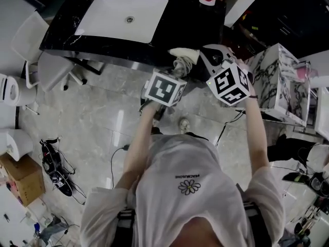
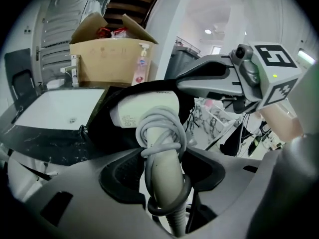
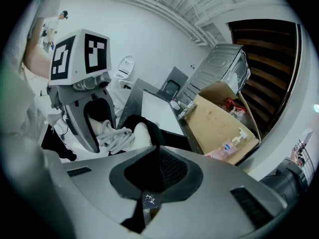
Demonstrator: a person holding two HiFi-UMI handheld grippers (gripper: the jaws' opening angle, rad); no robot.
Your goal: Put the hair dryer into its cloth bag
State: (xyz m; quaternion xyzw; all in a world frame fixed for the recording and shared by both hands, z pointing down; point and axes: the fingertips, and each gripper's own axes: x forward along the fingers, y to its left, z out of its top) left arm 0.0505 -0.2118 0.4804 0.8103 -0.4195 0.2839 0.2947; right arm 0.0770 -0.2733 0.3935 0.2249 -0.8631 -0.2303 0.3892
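Person at the front edge of a black sink counter (image 1: 67, 42), a gripper in each hand. L gripper (image 2: 164, 172) is clamped on the hair dryer (image 2: 144, 111) handle, cord wound round it. Dryer's long axis runs away from the jaws, head w/ black cloth bag (image 3: 152, 132) around it. R gripper (image 3: 157, 172), just beside, pinches bag fabric. Next push prob. goes head-first along that axis.

Cord-wound hair dryer (image 2: 160, 143) handle between the left gripper's (image 2: 167, 177) jaws, head in black cloth bag (image 2: 188, 106)
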